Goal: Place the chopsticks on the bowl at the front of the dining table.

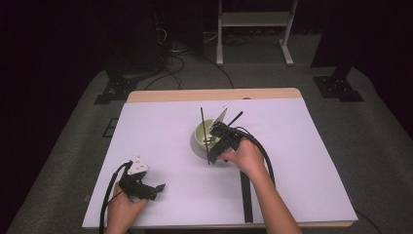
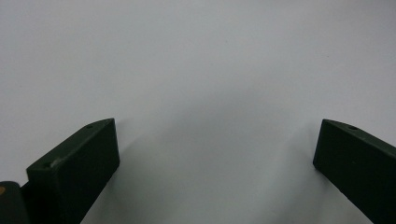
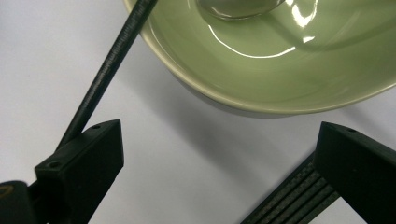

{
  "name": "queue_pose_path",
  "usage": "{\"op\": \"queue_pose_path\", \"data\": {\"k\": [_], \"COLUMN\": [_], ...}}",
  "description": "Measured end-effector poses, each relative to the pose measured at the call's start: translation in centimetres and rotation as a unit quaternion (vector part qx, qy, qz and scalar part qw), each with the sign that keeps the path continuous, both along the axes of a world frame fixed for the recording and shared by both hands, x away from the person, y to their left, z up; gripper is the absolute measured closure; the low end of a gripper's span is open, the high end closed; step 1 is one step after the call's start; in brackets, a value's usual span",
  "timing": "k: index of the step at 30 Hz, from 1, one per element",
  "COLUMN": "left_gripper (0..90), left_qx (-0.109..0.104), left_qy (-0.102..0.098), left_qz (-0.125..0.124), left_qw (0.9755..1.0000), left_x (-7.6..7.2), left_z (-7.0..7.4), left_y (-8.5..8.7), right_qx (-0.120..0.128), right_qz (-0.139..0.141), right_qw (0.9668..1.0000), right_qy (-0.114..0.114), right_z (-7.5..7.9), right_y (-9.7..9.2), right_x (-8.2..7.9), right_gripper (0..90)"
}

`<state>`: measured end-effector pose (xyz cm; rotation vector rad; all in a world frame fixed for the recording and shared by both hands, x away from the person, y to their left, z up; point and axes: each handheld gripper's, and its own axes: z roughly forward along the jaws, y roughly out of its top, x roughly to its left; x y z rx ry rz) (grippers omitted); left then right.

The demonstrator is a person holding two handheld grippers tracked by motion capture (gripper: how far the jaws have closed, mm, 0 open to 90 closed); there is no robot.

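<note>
A pale green bowl (image 1: 198,136) stands at the middle of the white mat (image 1: 160,131). My right gripper (image 1: 214,145) hovers over the bowl's near side, jaws open and pointing down, with nothing between them. In the right gripper view the bowl (image 3: 280,65) lies ahead of the right gripper (image 3: 219,135), and a thin black rod (image 3: 112,65) slants past the rim to the left jaw. The same rod (image 1: 204,129) crosses the bowl's left side. My left gripper (image 1: 157,189) rests open at the near left, and its view has the left gripper (image 2: 217,130) over bare mat.
A flat black woven strip (image 1: 246,195) lies on the mat under the right forearm, and it also runs past the right jaw as the strip (image 3: 289,200). Something shiny and rounded (image 3: 238,7) sits in the bowl's bottom. The wooden table edge (image 1: 214,94) is at the far side.
</note>
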<state>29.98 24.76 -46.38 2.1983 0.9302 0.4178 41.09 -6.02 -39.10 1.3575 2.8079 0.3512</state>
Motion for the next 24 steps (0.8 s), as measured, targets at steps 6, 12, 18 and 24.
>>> {"op": "queue_pose_path", "data": {"k": [6, 12, 18, 24], "left_gripper": [0.0, 0.0, 0.0, 0.0], "left_qx": [0.000, 0.000, 0.000, 0.000], "left_qy": [0.000, 0.000, 0.000, 0.000], "left_qz": [0.000, 0.000, 0.000, 0.000], "left_qw": [1.0000, 1.0000, 1.0000, 1.0000], "left_x": [0.0, 0.0, 0.0, 0.0], "left_z": [0.0, 0.0, 0.0, 0.0], "left_y": [0.0, 0.0, 0.0, 0.0], "right_qx": [0.005, 0.007, 0.002, 0.002], "right_qz": [0.003, 0.011, 0.006, 0.000], "right_qw": [1.0000, 0.9999, 1.0000, 1.0000], "right_qy": [-0.001, 0.001, 0.001, -0.001], "right_z": [0.0, -0.1, -0.1, 0.2], "right_y": [0.7, 1.5, 1.3, 0.5], "right_x": [-0.1, -0.1, -0.1, -0.1], "right_gripper": [1.1, 1.1, 1.1, 1.1]}}
